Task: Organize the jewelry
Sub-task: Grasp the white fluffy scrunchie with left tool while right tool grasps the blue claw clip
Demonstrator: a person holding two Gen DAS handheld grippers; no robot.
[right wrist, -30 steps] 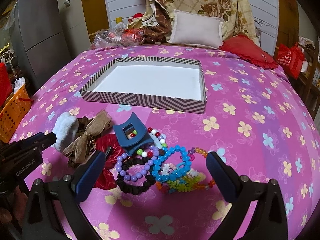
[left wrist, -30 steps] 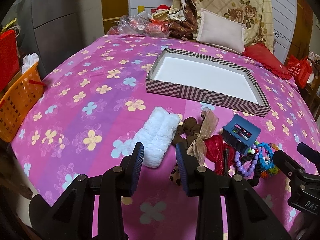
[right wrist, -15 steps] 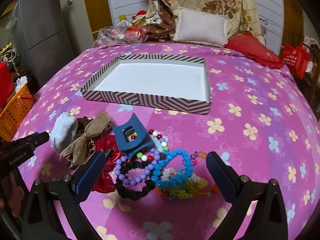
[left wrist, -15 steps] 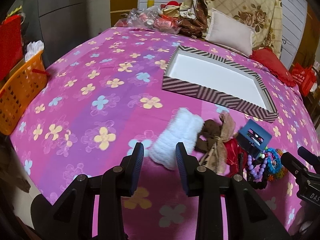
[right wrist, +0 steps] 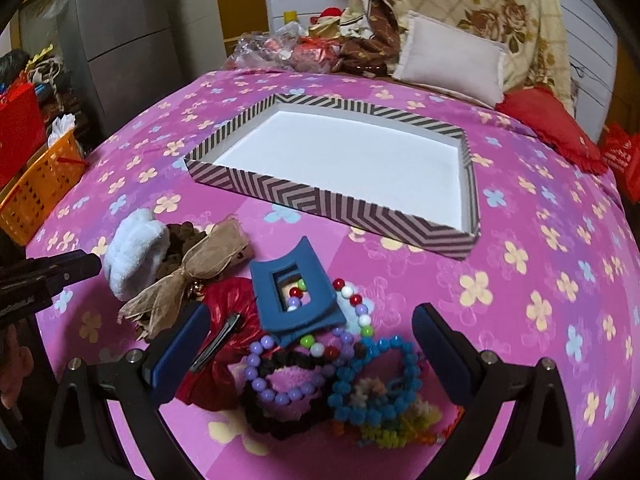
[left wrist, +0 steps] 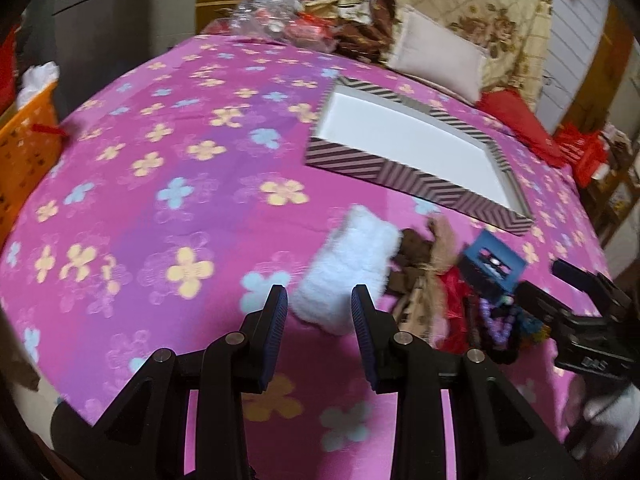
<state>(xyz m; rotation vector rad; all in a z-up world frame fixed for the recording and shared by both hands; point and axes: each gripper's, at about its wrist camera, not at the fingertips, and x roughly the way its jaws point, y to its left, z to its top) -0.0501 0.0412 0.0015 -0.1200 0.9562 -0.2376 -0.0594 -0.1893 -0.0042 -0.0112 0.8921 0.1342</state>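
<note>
The left gripper [left wrist: 319, 307] stands narrowly parted and empty, the white fluffy scrunchie [left wrist: 347, 270] just ahead between its tips, long axis running away toward the striped tray [left wrist: 404, 179]; the right gripper [right wrist: 310, 354], spread wide and empty, hovers over the bead bracelets [right wrist: 362, 376]. I judge the left nearer the scrunchie.

Accessory heap [right wrist: 304, 344] crowds bedspread [right wrist: 540, 280] before the tray [right wrist: 332, 204].

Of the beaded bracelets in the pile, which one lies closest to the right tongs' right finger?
The bright blue bracelet. It lies on the right of the pile, by the right finger of the right tongs; the purple bracelet lies left of it.
</note>
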